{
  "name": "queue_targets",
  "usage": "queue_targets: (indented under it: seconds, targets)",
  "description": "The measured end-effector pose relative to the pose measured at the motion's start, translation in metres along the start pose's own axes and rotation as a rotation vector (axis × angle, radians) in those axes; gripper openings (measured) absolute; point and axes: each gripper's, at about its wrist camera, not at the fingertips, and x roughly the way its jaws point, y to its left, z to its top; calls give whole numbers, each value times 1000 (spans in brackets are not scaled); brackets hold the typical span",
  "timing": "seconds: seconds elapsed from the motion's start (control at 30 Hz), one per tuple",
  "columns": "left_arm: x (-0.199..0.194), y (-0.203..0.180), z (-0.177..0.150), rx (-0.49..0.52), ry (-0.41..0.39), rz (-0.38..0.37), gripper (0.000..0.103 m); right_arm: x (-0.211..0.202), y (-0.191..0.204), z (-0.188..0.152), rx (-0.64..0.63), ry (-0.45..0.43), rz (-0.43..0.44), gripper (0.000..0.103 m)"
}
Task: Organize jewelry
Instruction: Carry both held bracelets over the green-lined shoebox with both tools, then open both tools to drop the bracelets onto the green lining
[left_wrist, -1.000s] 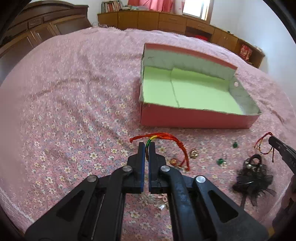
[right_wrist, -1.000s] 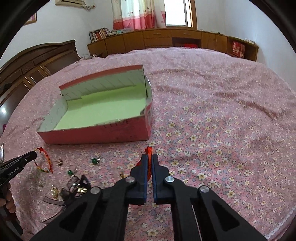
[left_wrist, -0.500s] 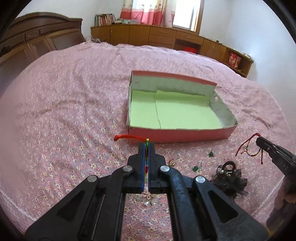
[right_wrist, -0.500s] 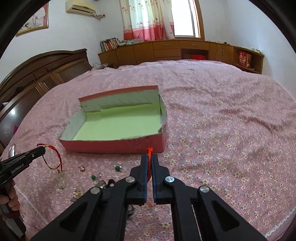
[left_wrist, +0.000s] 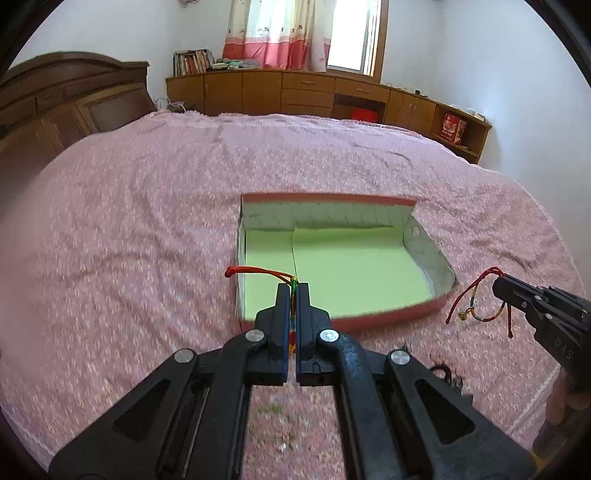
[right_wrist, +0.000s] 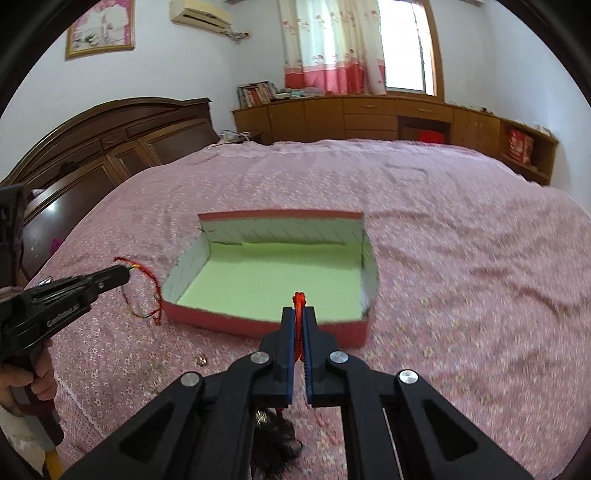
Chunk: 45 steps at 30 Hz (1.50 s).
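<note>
Holding a thin string bracelet each, both claws hang in the air just in front of the pink box (left_wrist: 388, 319). The left gripper (left_wrist: 294, 291) is squeezed tight on a red, green and yellow bracelet (left_wrist: 258, 272); its loose red end sticks out to the left, over the box's near left corner. The right gripper (right_wrist: 299, 314) is pinched tight on a red bracelet (right_wrist: 298, 300), and only a small red bit pokes out between the tips.

In both views the box sits in the middle of the frame, straight ahead of the claw and a little lower. Its long side runs left to right, and its green floor (right_wrist: 266, 280) has nothing on it. So the next move is likely forward and down over the near wall.

Both claws tilt downward toward the box. Each is about as near as the other, one at each end of the near wall. More small pieces (right_wrist: 201, 359) lie on the flowery bedspread (left_wrist: 129, 221), low in the frame.
</note>
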Motion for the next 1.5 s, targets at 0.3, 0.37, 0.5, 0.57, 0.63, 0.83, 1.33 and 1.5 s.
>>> queue_targets:
  seconds: [0.3, 0.37, 0.5, 0.57, 0.63, 0.83, 1.33, 1.5]
  targets:
    - [30, -7, 30, 44, -19, -16, 0, 27, 4, 36, -23, -14, 14, 5]
    - [38, -8, 36, 43, -14, -22, 0, 38, 2, 44, -17, -4, 27, 5]
    - [57, -10, 45, 48, 1, -30, 0, 61, -1, 53, -18, 29, 34, 5]
    - [67, -11, 48, 47, 14, -36, 0, 75, -4, 56, -16, 48, 28, 5]
    - [78, -10, 49, 34, 25, -41, 0, 87, -6, 57, -15, 63, 19, 5]
    - [110, -10, 51, -5, 76, -64, 0, 122, -14, 58, -3, 123, 22, 5]
    - [169, -7, 42, 47, 161, 47, 0, 190, -44, 55, 42, 232, -13, 5]
    - [180, 0, 37, 39, 203, 86, 0, 202, -50, 52, 19, 259, -68, 6]
